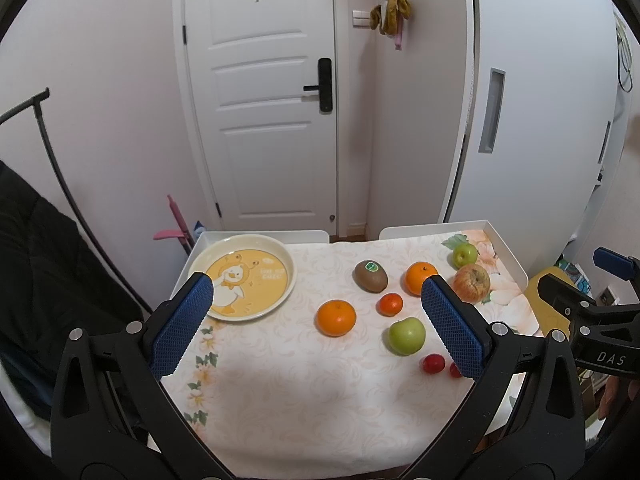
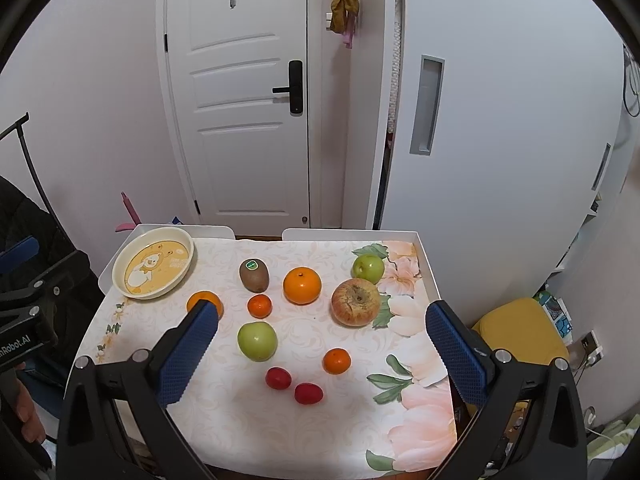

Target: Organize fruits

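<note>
Start of sorting: both my claws (image 1: 316, 320) (image 2: 320, 348) gape wide, empty; next, grasp a fruit for the plate (image 1: 244, 240), upper left.

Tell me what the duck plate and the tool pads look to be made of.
Duck plate: likely melamine or glazed ceramic; smooth cream rim with a soft sheen and a printed yellow cartoon. I cannot tell which.
Pads of the right tool: probably rubber or soft plastic; matte blue with a fine diamond grip texture, mounted on black rigid arms.

Cream plate (image 2: 120, 260) with yellow duck print; floral tablecloth (image 2: 420, 412); blue fingers (image 2: 188, 354); brown kiwi (image 2: 254, 276).
</note>
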Tool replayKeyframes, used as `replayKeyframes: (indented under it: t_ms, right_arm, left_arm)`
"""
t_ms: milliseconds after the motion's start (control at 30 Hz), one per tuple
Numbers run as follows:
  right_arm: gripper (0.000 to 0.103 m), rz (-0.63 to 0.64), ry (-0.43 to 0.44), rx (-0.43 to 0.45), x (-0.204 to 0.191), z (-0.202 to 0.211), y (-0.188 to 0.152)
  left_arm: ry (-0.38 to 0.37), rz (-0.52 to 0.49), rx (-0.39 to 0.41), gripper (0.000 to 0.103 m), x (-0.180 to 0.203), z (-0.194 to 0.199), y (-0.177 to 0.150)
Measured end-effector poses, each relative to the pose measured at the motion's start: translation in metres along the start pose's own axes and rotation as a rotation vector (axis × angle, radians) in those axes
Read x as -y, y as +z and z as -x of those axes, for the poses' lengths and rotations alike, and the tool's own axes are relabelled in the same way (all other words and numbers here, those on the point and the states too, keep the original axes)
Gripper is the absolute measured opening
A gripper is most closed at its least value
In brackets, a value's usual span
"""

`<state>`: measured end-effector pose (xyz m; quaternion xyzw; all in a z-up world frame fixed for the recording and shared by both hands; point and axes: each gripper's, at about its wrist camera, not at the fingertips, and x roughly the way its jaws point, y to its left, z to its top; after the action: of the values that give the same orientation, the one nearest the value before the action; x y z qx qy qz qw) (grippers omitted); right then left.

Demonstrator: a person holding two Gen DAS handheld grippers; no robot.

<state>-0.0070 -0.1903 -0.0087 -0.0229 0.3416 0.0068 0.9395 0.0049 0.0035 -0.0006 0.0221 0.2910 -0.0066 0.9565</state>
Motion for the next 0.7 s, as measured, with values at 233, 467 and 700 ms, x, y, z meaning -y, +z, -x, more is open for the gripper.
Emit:
replayKeyframes:
  t_ms: [233, 467, 700]
  right_arm:
    - [0.103, 0.000, 0.010, 0.000, 0.003, -0.001, 0.001]
    - [0.103, -0.006, 0.030, -0.020, 0.015, -0.004, 0.002]
    - [0.103, 0.037, 0.040, -0.060, 0.021, -0.021, -0.011]
  left_arm:
    - [-0.019, 0.001, 0.000, 0.103, -0.001, -0.001, 0.002]
    - [0.005, -0.005, -0.020, 0.103, 0.007, -0.007, 0.006]
    - [0.030, -0.055, -0.052, 0.103, 0.016, -0.028, -0.006]
